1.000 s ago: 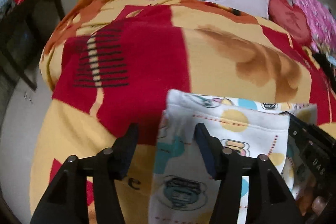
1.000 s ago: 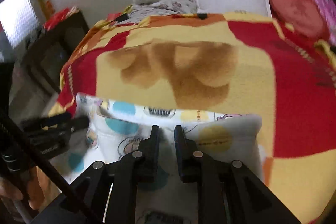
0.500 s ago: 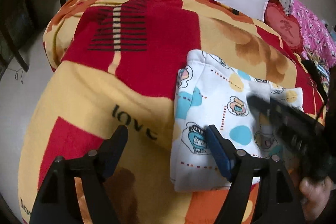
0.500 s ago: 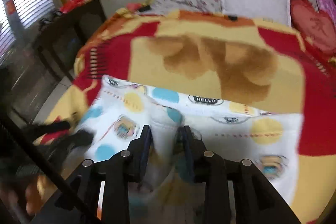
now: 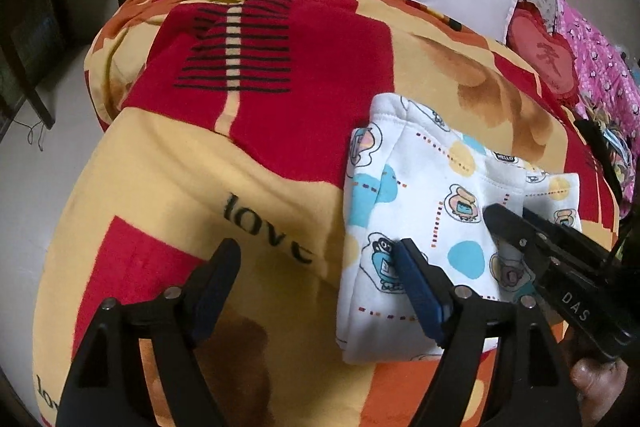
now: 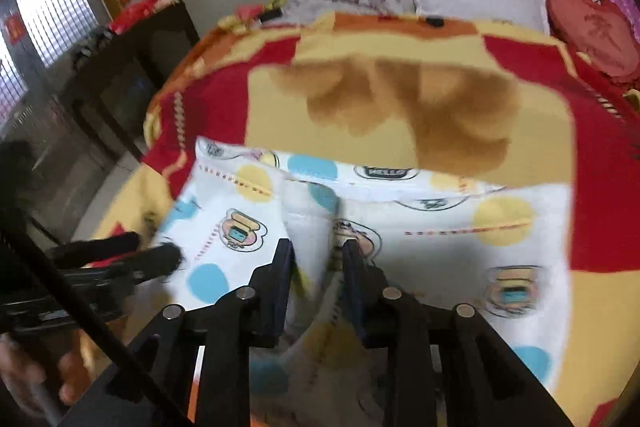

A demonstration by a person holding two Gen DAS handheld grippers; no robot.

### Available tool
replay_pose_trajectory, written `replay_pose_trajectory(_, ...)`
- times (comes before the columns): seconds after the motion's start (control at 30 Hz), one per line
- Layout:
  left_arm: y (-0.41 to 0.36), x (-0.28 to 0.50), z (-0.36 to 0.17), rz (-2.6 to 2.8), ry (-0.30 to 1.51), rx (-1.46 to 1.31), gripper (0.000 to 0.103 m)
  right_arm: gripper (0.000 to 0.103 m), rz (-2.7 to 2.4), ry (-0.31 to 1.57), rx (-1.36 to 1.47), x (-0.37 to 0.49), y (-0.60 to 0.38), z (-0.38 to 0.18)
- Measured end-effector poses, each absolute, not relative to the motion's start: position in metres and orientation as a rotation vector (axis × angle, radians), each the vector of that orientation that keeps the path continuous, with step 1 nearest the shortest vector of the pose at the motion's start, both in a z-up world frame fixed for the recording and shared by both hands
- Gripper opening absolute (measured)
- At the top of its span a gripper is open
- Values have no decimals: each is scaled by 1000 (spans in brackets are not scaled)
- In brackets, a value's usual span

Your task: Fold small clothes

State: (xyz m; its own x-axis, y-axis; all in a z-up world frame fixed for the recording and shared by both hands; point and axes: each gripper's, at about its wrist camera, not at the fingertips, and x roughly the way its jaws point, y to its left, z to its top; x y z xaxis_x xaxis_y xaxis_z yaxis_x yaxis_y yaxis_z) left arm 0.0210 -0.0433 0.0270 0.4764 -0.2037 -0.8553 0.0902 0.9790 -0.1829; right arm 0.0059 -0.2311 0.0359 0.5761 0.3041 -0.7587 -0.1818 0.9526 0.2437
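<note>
Since a second earlier the left claw (image 5: 316, 267) had drawn back, fingers spread and empty, leaving the folded printed garment (image 5: 432, 211) lower right on the blanket (image 5: 200, 179), while the right claw (image 6: 316, 259) pinched a fold, suggesting another fold.

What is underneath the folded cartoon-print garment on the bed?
The folded cartoon-print garment lies directly on the red-and-yellow "love" blanket, which shows around its edges. Whatever is beneath the blanket, and the garment's inner layers, are covered.
</note>
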Motion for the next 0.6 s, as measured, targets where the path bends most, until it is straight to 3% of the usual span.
replay_pose_trajectory(0.3,-42,20,25,-181,1060,-138,82,28,282,822,141,-30,-251,75)
replay_pose_trajectory(0.6,-23,18,24,-148,1039,-240,86,28,310,862,176,-34,-251,59)
